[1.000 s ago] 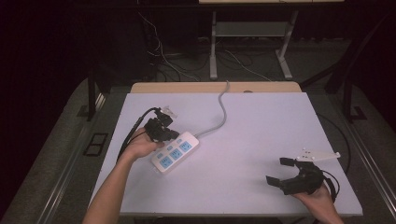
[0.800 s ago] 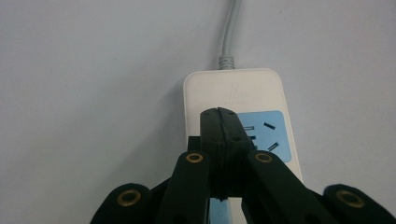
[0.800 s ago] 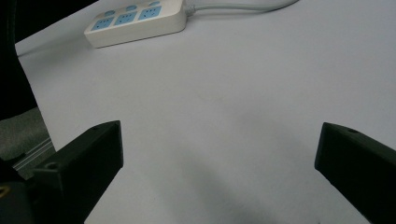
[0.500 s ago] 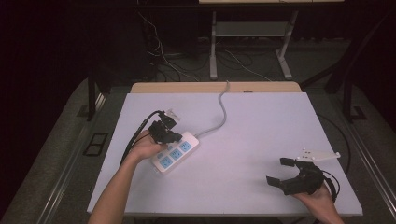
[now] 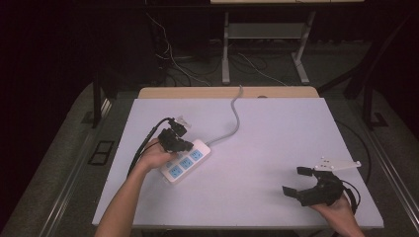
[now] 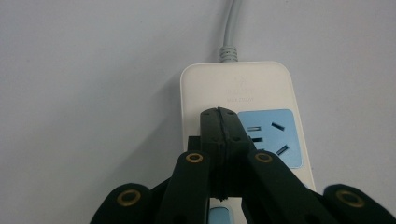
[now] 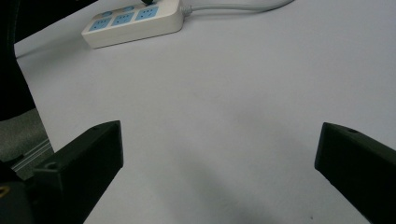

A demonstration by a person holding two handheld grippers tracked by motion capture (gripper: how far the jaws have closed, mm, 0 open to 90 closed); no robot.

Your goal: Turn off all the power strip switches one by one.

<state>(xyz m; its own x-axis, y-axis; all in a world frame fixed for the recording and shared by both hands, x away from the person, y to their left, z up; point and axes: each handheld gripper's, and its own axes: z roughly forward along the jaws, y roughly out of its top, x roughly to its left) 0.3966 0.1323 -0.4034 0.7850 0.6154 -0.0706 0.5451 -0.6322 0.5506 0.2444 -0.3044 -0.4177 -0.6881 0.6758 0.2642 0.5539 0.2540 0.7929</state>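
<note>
A white power strip with blue sockets lies left of centre on the pale table. Its grey cable runs off over the far edge. My left gripper is shut, its tips pointing down at the strip's cable end. In the left gripper view the closed jaws meet over the strip beside the end socket, with nothing visible between them. My right gripper stands open near the front right corner. In the right gripper view its jaws frame bare table, with the strip far off.
A wooden strip borders the table's far edge. Behind it stand metal desk legs and loose cables on the dark floor. A floor socket plate lies left of the table. Bare table surface stretches between the two hands.
My left gripper has shifted slightly along the strip toward its cable end. The strip and the right gripper have stayed put.
</note>
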